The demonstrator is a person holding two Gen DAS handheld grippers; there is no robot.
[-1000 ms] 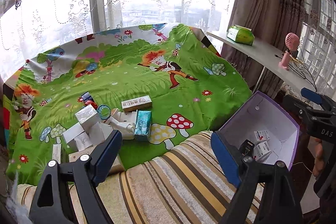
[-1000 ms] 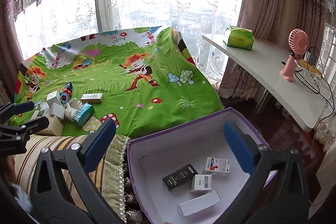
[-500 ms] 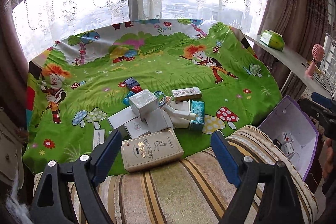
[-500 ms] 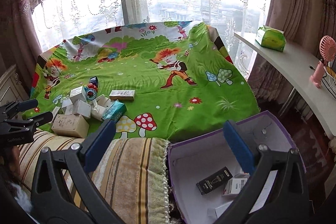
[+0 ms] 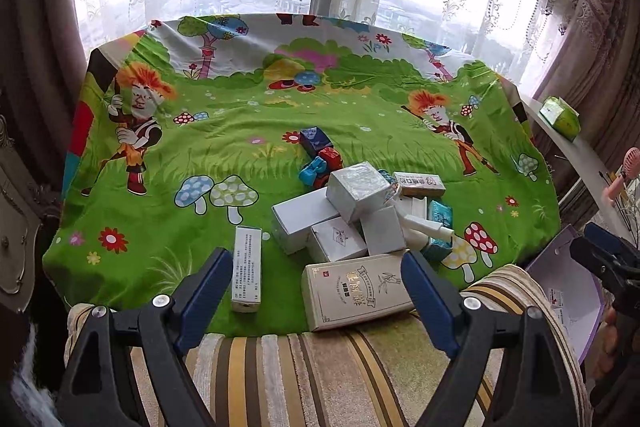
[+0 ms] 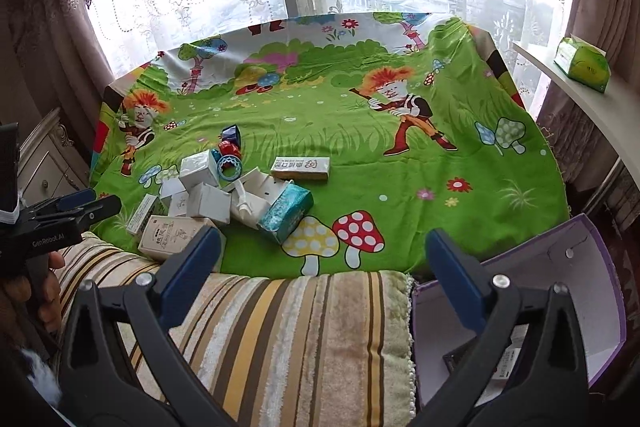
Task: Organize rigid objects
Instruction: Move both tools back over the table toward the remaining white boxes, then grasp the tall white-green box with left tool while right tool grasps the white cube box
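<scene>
**Sorting boxes from bed to purple bin**

Spreading across most of both views, the bed (image 5: 200, 155) wore a green cartoon sheet, with a striped blanket (image 5: 320, 367) at its near edge. Right of the bed stood a purple-rimmed storage box (image 6: 580, 259), open and placed within easy reach, seemingly as the destination; a few small cartons already lay inside. The pile of boxes (image 5: 352, 223) sat heaped together on the sheet near the blanket, awaiting sorting. Nearest was a beige tea-style carton (image 5: 356, 291) printed with Chinese characters I could not read; a slim white box (image 5: 247, 273) with fine print lay just beside it, apart from the heap. A teal packet (image 6: 286, 213) rested at the pile's right side.

Left tongs (image 5: 316, 291) stood wide apart, empty, aimed down toward the beige carton. Right tongs (image 6: 324, 259) also stood apart, holding nothing. "GenRobot.AI" was legible on the left tool's body as seen from the right wrist.
</scene>
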